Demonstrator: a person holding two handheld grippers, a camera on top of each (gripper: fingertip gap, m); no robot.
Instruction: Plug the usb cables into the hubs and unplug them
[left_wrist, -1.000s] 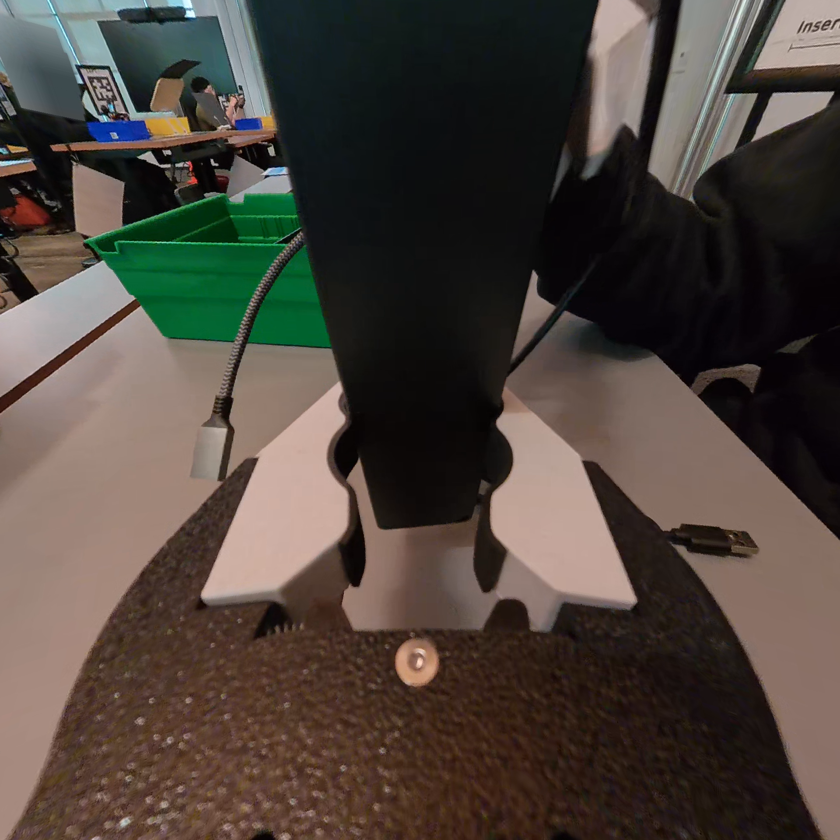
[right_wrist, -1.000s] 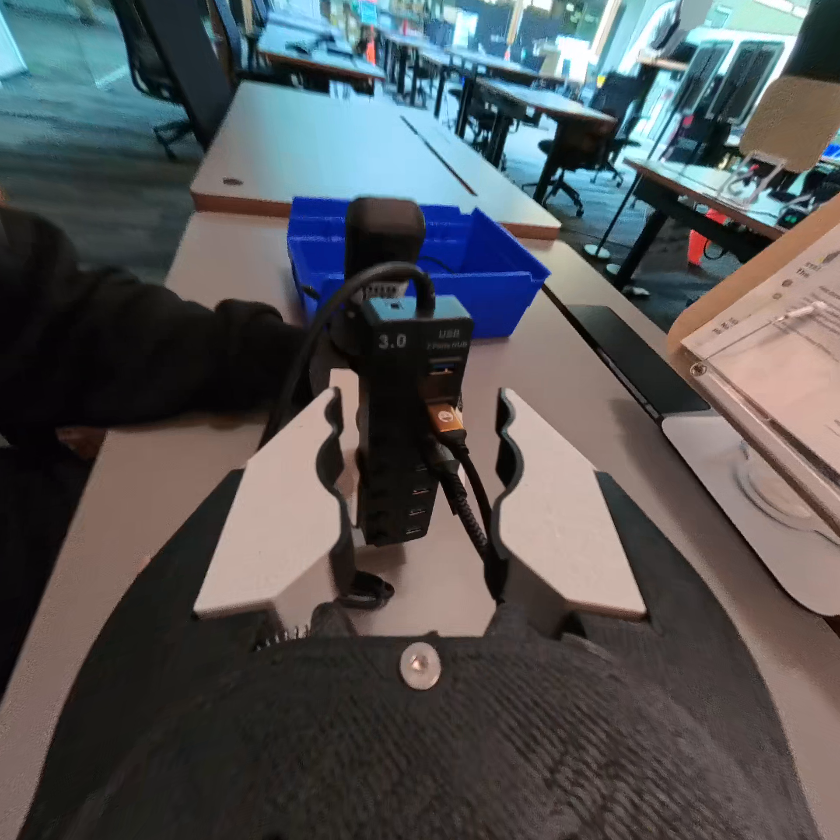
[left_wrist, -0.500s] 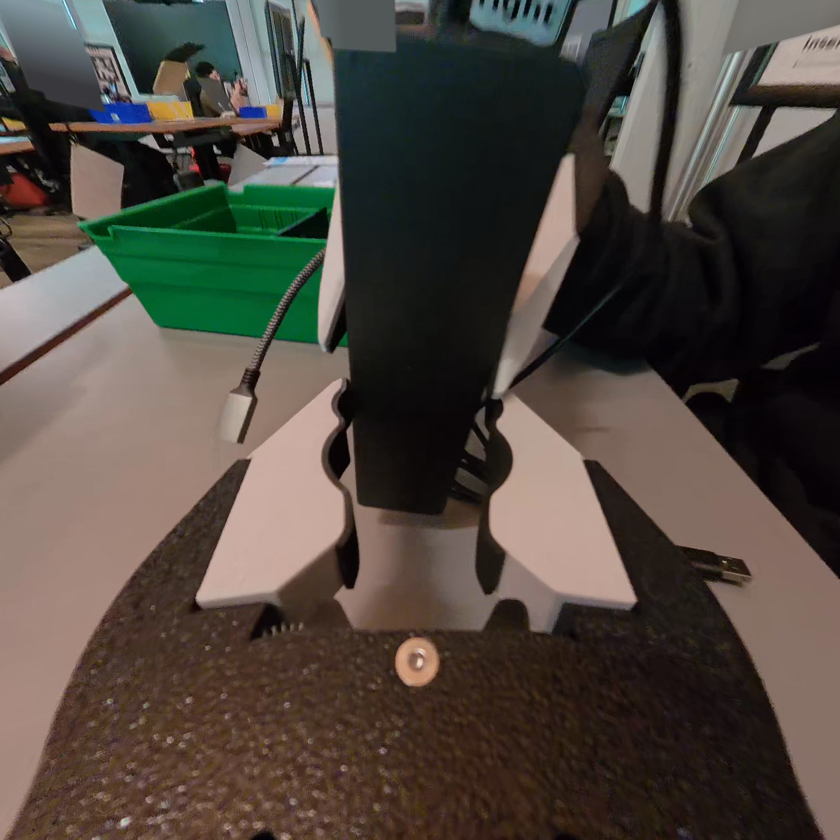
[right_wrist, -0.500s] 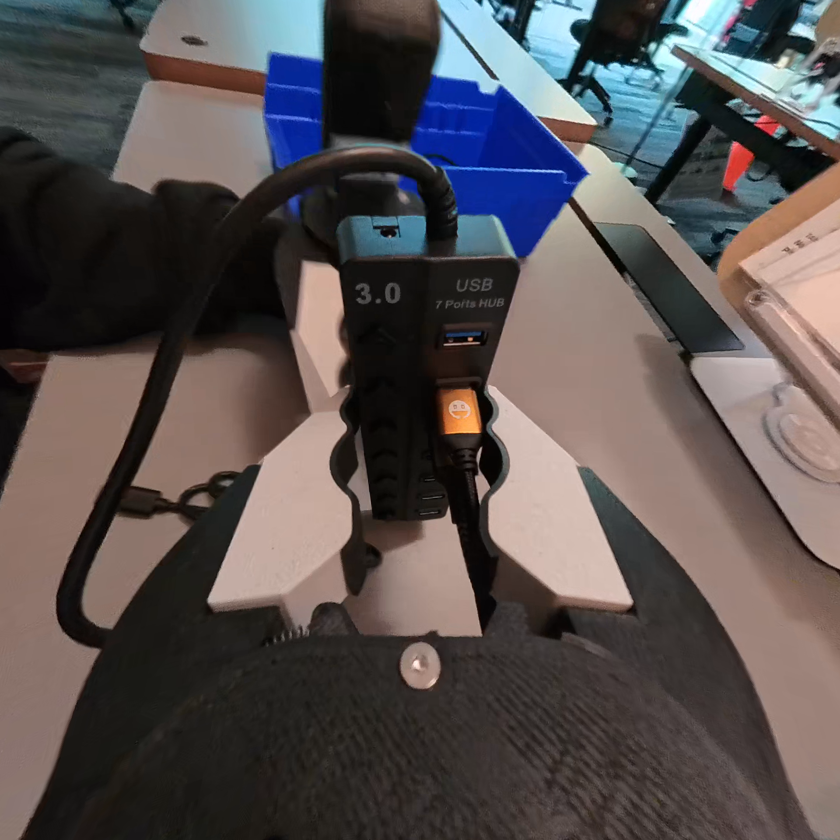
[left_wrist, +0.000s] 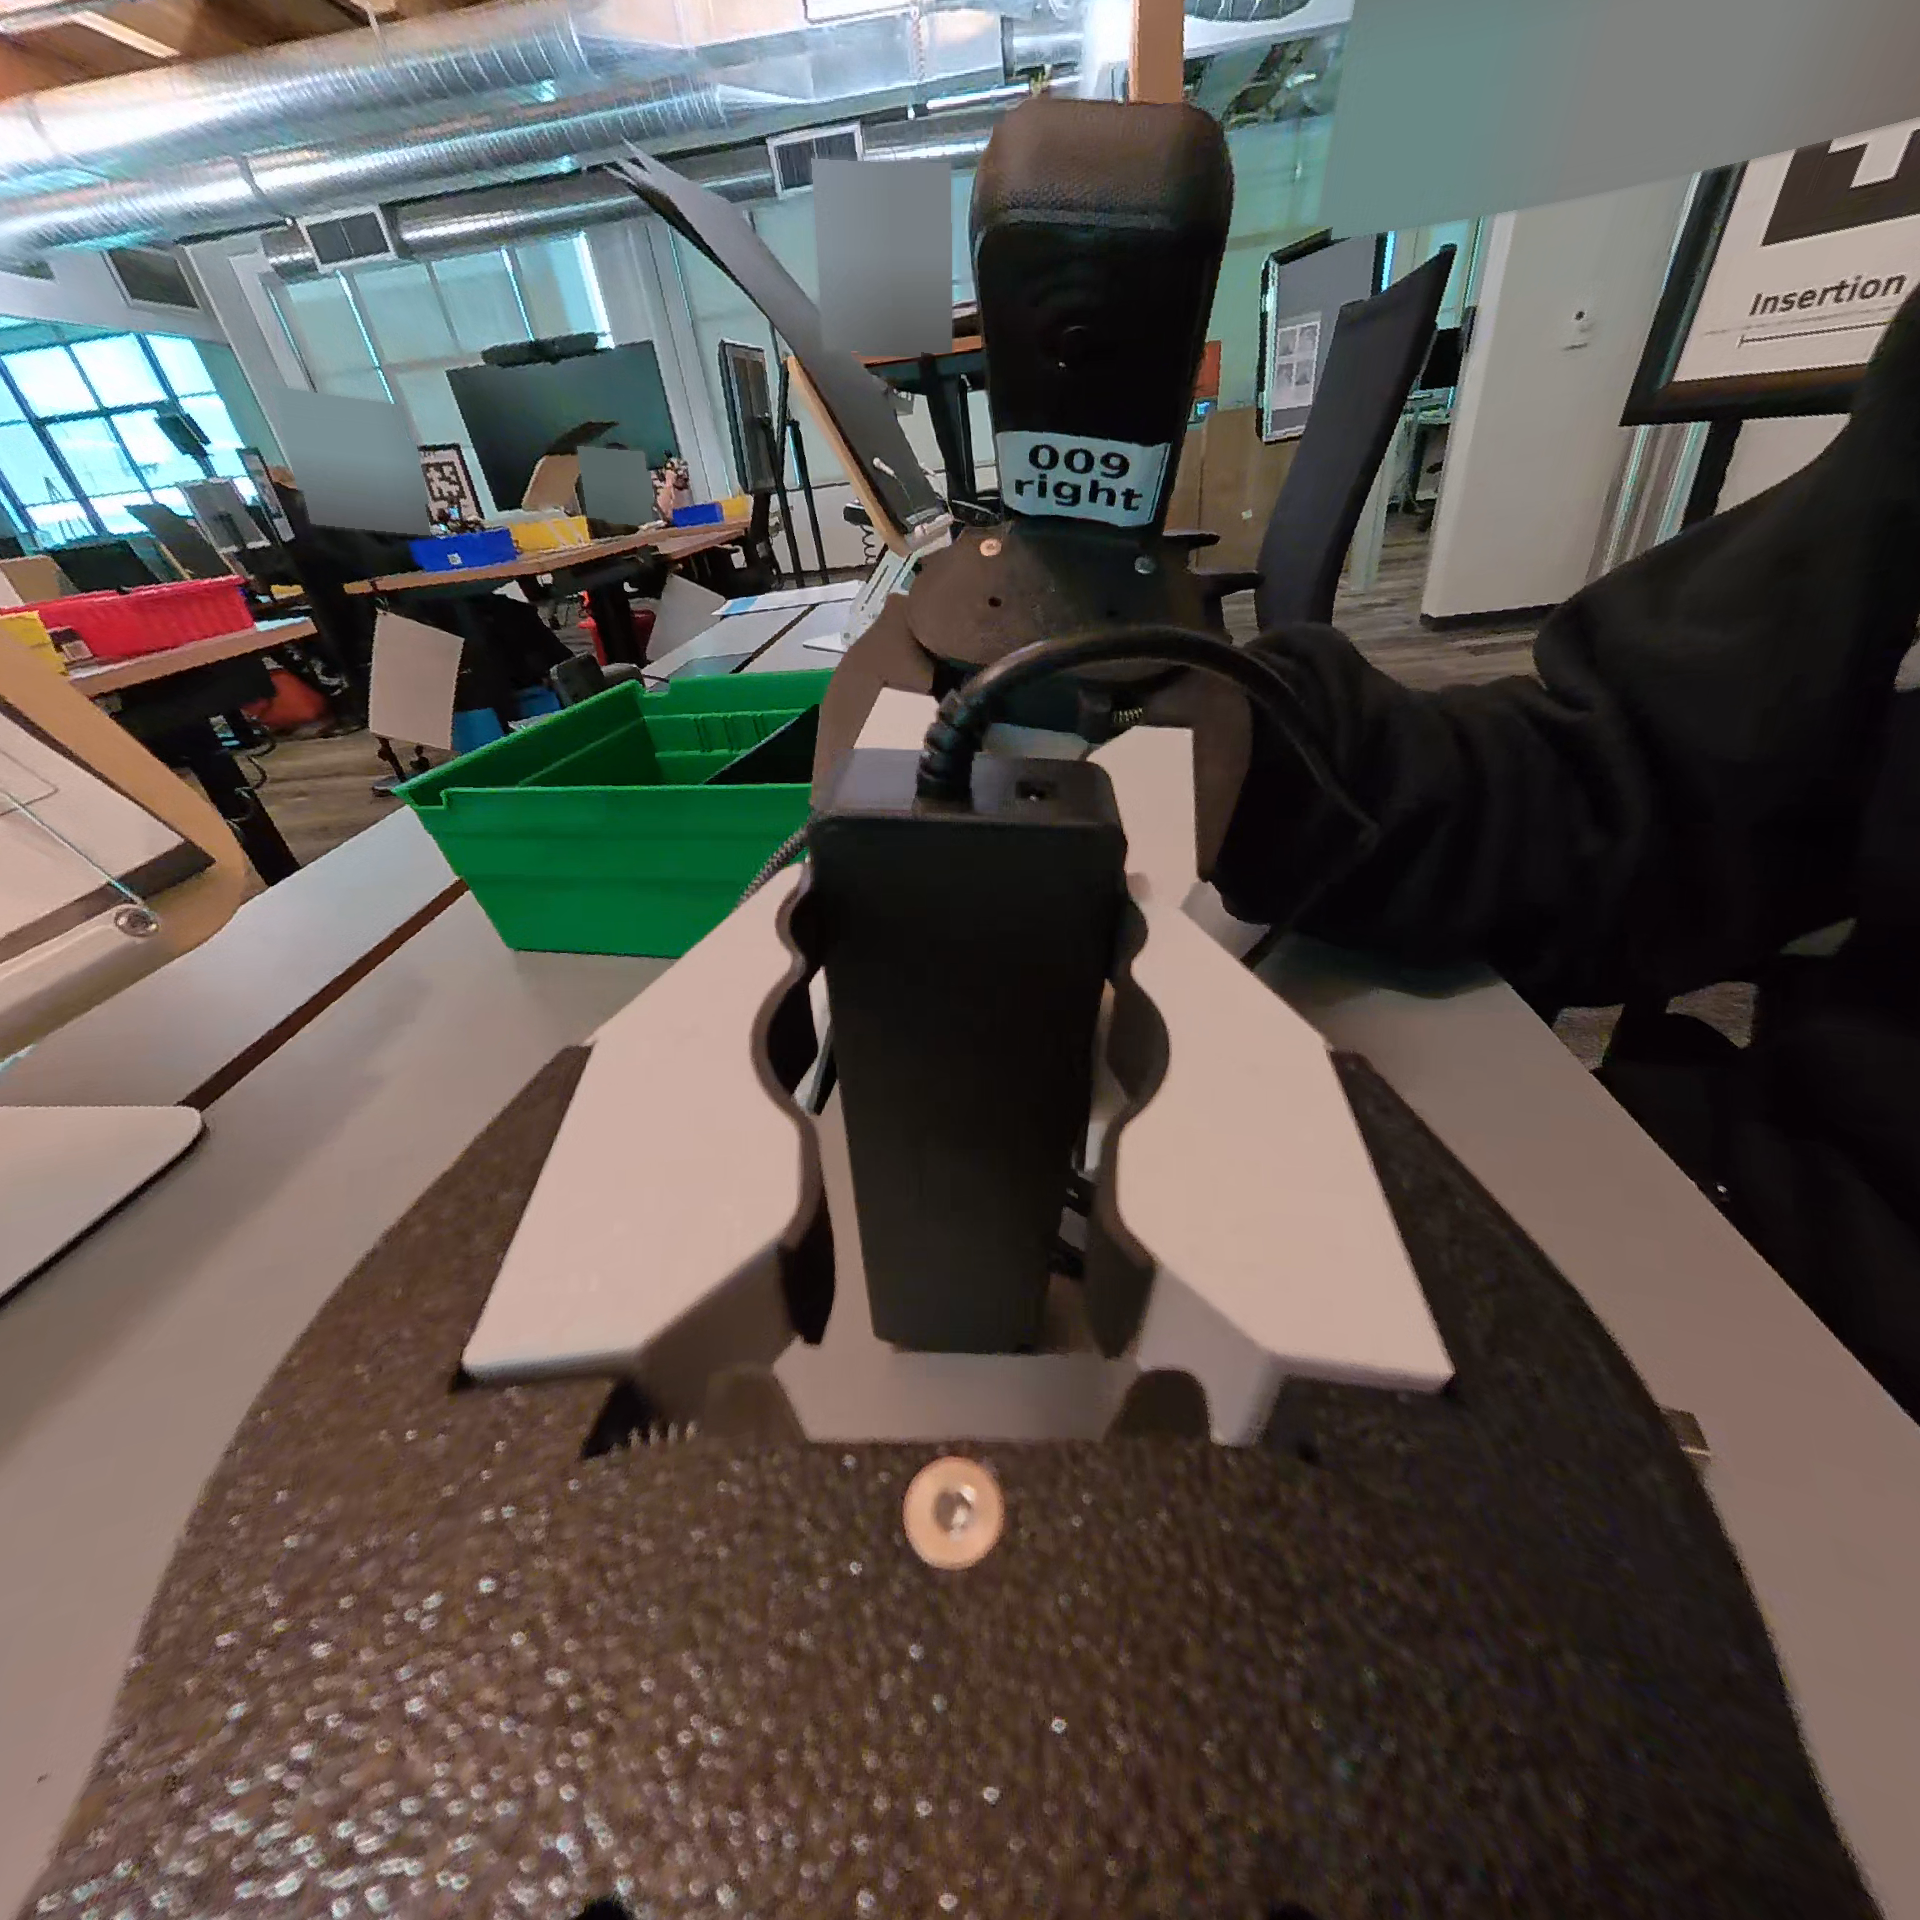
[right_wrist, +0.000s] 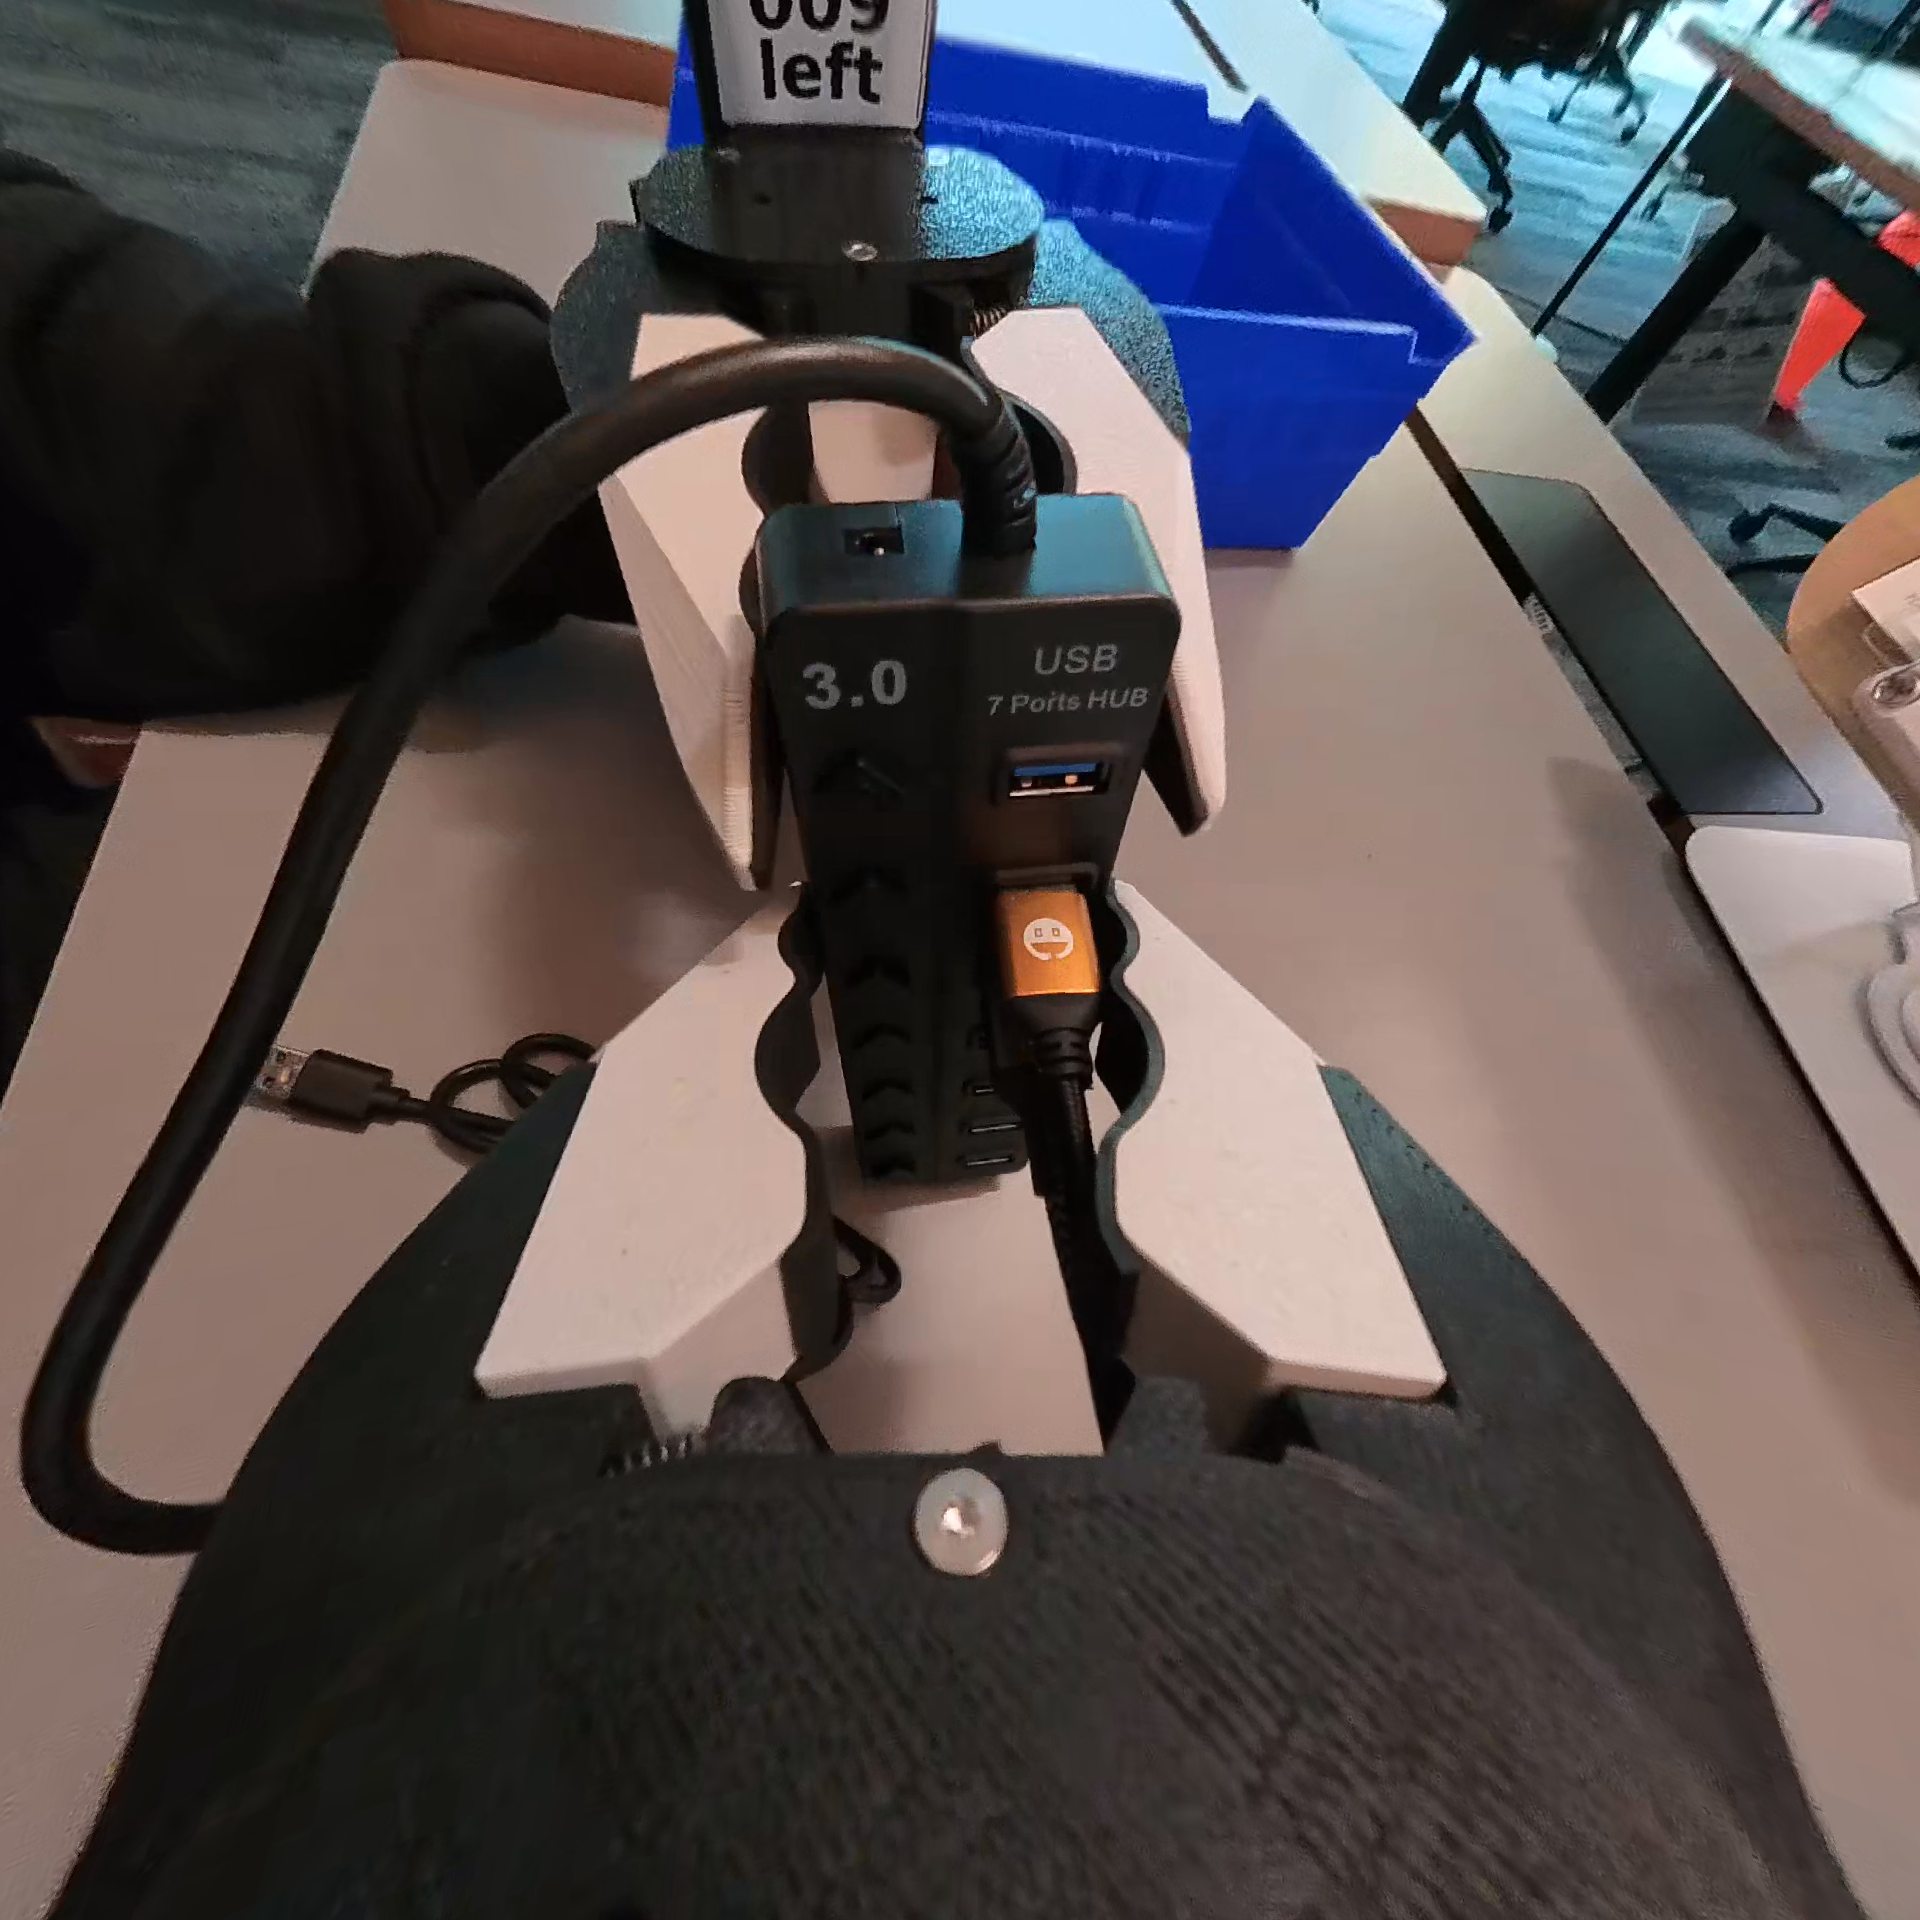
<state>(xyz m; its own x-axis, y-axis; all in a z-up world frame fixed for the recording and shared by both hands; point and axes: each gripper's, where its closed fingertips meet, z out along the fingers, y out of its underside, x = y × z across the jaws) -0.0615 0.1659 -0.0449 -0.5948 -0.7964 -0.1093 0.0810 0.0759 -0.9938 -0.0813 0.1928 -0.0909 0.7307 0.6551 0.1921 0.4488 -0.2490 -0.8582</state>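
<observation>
A black USB hub (right_wrist: 904, 935) stands upright between both grippers; the left wrist view shows its plain back (left_wrist: 966, 1091). An orange USB plug (right_wrist: 1044, 945) on a braided cable sits in its second port. My left gripper (left_wrist: 966, 914) is shut on the hub's sides; in the right wrist view (right_wrist: 971, 831) it clamps the upper part. My right gripper (right_wrist: 961, 904) is shut on the hub's lower part, with the braided cable running between its jaws. It also shows behind the hub in the left wrist view (left_wrist: 1023, 743). The hub's thick black cable (right_wrist: 312, 883) loops left.
A loose black USB plug (right_wrist: 322, 1086) lies on the grey table (right_wrist: 1403, 935) to the left. A blue bin (right_wrist: 1278, 343) stands behind the left gripper, a green bin (left_wrist: 613, 842) behind the right one. A black-sleeved arm (left_wrist: 1558, 810) crosses the right side.
My right gripper was open around the hub a second ago and has shut on its lower part. Both grippers have moved closer together on the hub. The left view has tilted up.
</observation>
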